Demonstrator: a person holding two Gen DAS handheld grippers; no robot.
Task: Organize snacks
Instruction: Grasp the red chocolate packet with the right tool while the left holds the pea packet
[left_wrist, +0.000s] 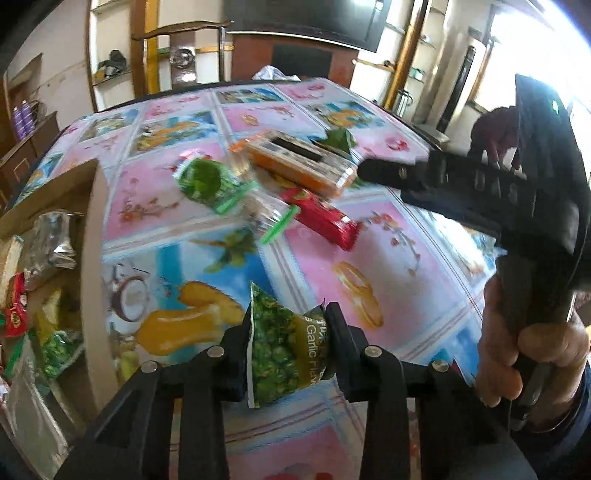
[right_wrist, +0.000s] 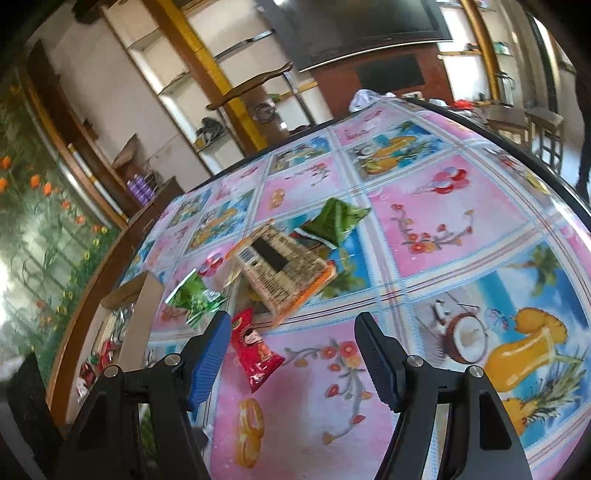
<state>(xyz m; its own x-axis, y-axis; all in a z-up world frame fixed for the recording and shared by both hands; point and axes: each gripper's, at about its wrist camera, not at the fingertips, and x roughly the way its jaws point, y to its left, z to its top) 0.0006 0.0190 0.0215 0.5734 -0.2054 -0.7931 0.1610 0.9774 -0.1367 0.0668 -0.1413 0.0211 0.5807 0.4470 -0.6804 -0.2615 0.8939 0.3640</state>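
2 black jaws of the left gripper are clamped on a green pea packet, held just above the patterned tablecloth. The right gripper stands with its jaws apart and nothing between them, above a red snack packet. Farther out lie an orange box and 2 green packets, and a cardboard box of snacks sits at the table's left edge.

Green pea packet upright in left tool; red, green, orange packs scattered on tablecloth.
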